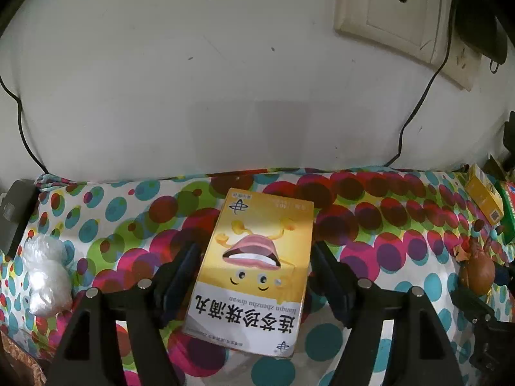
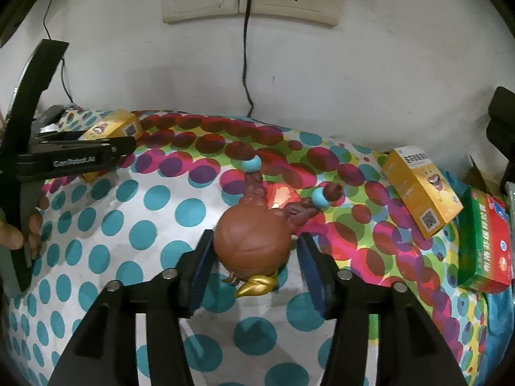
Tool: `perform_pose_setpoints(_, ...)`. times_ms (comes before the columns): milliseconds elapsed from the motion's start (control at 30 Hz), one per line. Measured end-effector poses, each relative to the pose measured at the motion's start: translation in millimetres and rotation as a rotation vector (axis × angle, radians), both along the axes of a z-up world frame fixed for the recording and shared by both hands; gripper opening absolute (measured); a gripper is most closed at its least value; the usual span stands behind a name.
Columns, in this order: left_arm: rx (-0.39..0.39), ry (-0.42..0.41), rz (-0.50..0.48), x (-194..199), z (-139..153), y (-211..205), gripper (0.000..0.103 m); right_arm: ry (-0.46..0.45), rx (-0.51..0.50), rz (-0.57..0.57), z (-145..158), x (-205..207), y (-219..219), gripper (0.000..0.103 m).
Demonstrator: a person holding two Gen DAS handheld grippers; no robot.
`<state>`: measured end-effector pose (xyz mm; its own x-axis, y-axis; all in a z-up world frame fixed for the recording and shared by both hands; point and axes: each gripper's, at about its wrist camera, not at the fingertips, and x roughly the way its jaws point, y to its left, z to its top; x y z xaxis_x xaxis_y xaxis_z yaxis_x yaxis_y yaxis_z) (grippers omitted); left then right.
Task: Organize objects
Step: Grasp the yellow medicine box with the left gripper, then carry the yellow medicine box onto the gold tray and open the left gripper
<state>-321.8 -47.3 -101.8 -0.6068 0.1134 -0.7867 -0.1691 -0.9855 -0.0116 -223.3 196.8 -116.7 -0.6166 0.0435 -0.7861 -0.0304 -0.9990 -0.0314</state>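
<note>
Brown crab figurine (image 2: 252, 244) between spread right hand-held gripper (image 2: 254, 268) fingers

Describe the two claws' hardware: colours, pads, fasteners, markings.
Both match: matte black angular frames with cut-out windows, blue pads on the inner finger faces, round silver fasteners on top. Left claw, right claw. White "GenRobot.AI" lettering shows on the left unit's side in the right wrist view.

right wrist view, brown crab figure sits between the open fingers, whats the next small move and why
Probably close the right gripper on the brown crab figure. Its round shell already lies between the open fingers, the left one near touching, the other with a small gap. Squeeze gently: the eye stalks look fragile.
</note>
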Motion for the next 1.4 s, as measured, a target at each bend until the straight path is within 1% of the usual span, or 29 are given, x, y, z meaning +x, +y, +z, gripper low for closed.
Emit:
perform_pose_setpoints(100, 0.001, -0.001, 0.0, 0.0, 0.0, -1.6, 0.075, 0.0, -0.001, -0.002, 0.6, 1.7, 1.7, 0.053)
perform_pose_setpoints(167, 0.0, -0.001, 0.0, 0.2, 0.1, -2.6, 0.075, -0.003, 0.001, -0.015, 0.7, 2.2, 2.8, 0.058)
perform_pose_setpoints(200, 0.001, -0.001, 0.0, 0.2, 0.2, -3.0, 0.075, -0.006, 0.001, -0.027, 0.3, 2.0, 4.8, 0.064)
perform_pose_setpoints(233, -0.002, 0.0, 0.0, 0.2, 0.3, -3.3, 0.075, -0.013, -0.005, -0.046, -0.5, 1.4, 8.5, 0.075)
perform_pose_setpoints(267, -0.002, 0.0, -0.001, 0.2, 0.4, -3.5, 0.075, -0.02, -0.017, -0.06, -1.6, 0.8, 12.1, 0.08)
perform_pose_setpoints(300, -0.002, 0.0, 0.0, 0.2, 0.5, -4.2, 0.075, -0.031, -0.031, -0.063, -3.1, -0.3, 14.8, 0.093)
perform_pose_setpoints(333, -0.004, 0.001, 0.0, 0.2, 0.6, -4.4, 0.075, -0.05, -0.026, -0.046, -5.5, -2.7, 12.2, 0.103)
perform_pose_setpoints(367, -0.008, 0.002, 0.0, 0.4, 0.8, -4.4, 0.075, -0.047, -0.011, -0.043, -5.4, -2.8, 9.5, 0.103)
perform_pose_setpoints(400, -0.007, 0.002, -0.001, 0.5, 1.0, -4.9, 0.074, -0.049, -0.017, -0.045, -5.9, -2.7, 10.7, 0.103)
perform_pose_setpoints(433, -0.004, 0.004, -0.005, 0.8, 1.4, -5.2, 0.071, -0.049, -0.019, -0.045, -5.9, -2.6, 11.2, 0.103)
perform_pose_setpoints(467, -0.005, 0.014, -0.019, 2.7, 2.9, -3.8, 0.056, -0.049, -0.018, -0.045, -6.1, -2.4, 11.9, 0.103)
perform_pose_setpoints(500, -0.015, 0.02, -0.025, 3.9, 3.6, -2.0, 0.055, -0.049, -0.018, -0.045, -6.2, -2.4, 12.2, 0.103)
perform_pose_setpoints(567, -0.059, 0.037, -0.034, 6.5, 4.9, 4.2, 0.053, -0.049, -0.019, -0.046, -6.5, -2.5, 12.8, 0.103)
perform_pose_setpoints(600, -0.064, 0.04, -0.036, 6.9, 5.2, 4.7, 0.053, -0.049, -0.019, -0.046, -6.6, -2.5, 12.9, 0.103)
perform_pose_setpoints(700, -0.043, 0.032, -0.035, 9.0, 5.0, 1.5, 0.052, -0.049, -0.02, -0.047, -6.8, -2.1, 14.0, 0.103)
perform_pose_setpoints(767, -0.047, 0.036, -0.006, 14.6, 5.5, -0.3, 0.052, -0.049, -0.02, -0.047, -7.0, -2.1, 14.2, 0.103)
perform_pose_setpoints(833, -0.017, 0.025, -0.001, 26.7, 5.2, -0.2, 0.052, -0.049, -0.021, -0.047, -6.9, -2.3, 14.2, 0.103)
perform_pose_setpoints(967, -0.024, 0.016, 0.002, 56.2, 4.6, 14.1, 0.052, -0.049, -0.02, -0.047, -6.8, -3.0, 13.5, 0.103)
perform_pose_setpoints(1067, -0.051, 0.015, 0.012, 78.5, 7.2, 22.2, 0.052, -0.049, -0.02, -0.047, -7.0, -2.9, 13.8, 0.103)
perform_pose_setpoints(1133, -0.057, 0.017, 0.022, 101.6, 11.2, 26.1, 0.052, -0.049, -0.02, -0.047, -6.8, -3.0, 13.0, 0.103)
perform_pose_setpoints(1167, -0.055, 0.017, 0.026, 92.6, 14.3, 25.1, 0.052, -0.049, -0.02, -0.048, -6.8, -3.1, 13.0, 0.103)
perform_pose_setpoints(1300, -0.022, 0.022, 0.045, 118.5, 22.9, 23.5, 0.052, -0.047, -0.019, -0.048, -7.2, -3.6, 14.1, 0.101)
perform_pose_setpoints(1333, -0.009, 0.02, 0.045, 107.0, 24.8, 17.9, 0.052, -0.043, -0.019, -0.048, -6.4, -3.0, 13.8, 0.095)
perform_pose_setpoints(1367, -0.001, 0.022, 0.047, 112.0, 24.9, 15.3, 0.052, -0.032, -0.016, -0.05, -5.1, -1.8, 14.1, 0.088)
perform_pose_setpoints(1400, -0.006, 0.023, 0.052, 108.9, 24.7, 20.0, 0.052, -0.012, -0.013, -0.046, -2.9, 0.5, 13.8, 0.07)
